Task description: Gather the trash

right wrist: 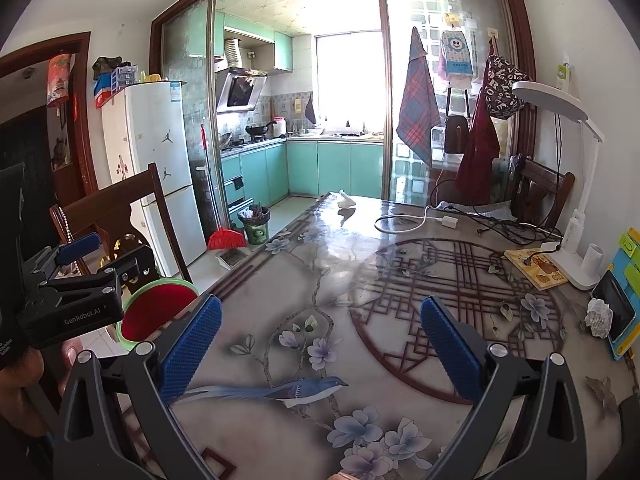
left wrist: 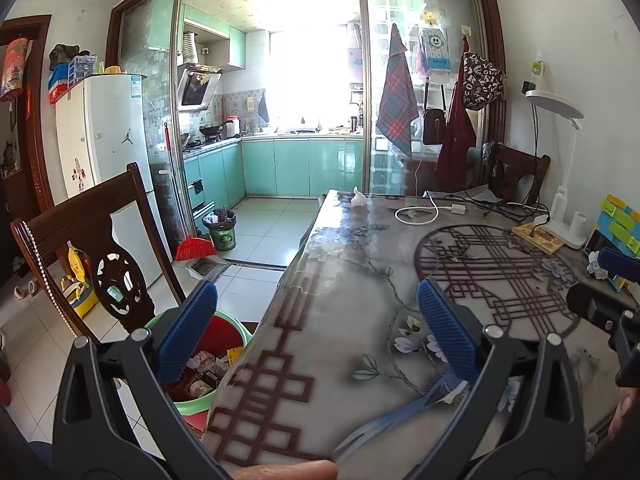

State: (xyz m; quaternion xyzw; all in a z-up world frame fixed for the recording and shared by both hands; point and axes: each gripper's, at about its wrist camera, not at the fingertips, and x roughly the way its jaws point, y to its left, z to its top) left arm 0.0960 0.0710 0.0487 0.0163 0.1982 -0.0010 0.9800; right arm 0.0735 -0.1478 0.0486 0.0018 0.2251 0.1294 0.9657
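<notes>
A crumpled white paper ball (right wrist: 599,317) lies at the table's right edge beside a tablet; it also shows in the left wrist view (left wrist: 597,269). A white tissue (right wrist: 346,201) lies at the table's far end, also in the left wrist view (left wrist: 359,198). A green bin with a red liner (left wrist: 218,356) stands on the floor left of the table and holds trash; it also shows in the right wrist view (right wrist: 158,312). My left gripper (left wrist: 316,324) is open and empty over the table's left edge. My right gripper (right wrist: 320,338) is open and empty above the table's near part.
A patterned table (right wrist: 360,280) carries a white charger cable (right wrist: 404,220), a desk lamp (right wrist: 576,240), a wooden coaster (right wrist: 536,268) and a tablet in a colourful case (right wrist: 620,304). A dark wooden chair (left wrist: 92,248) stands at the left. A kitchen bin (left wrist: 221,231) and red broom (left wrist: 195,248) are beyond.
</notes>
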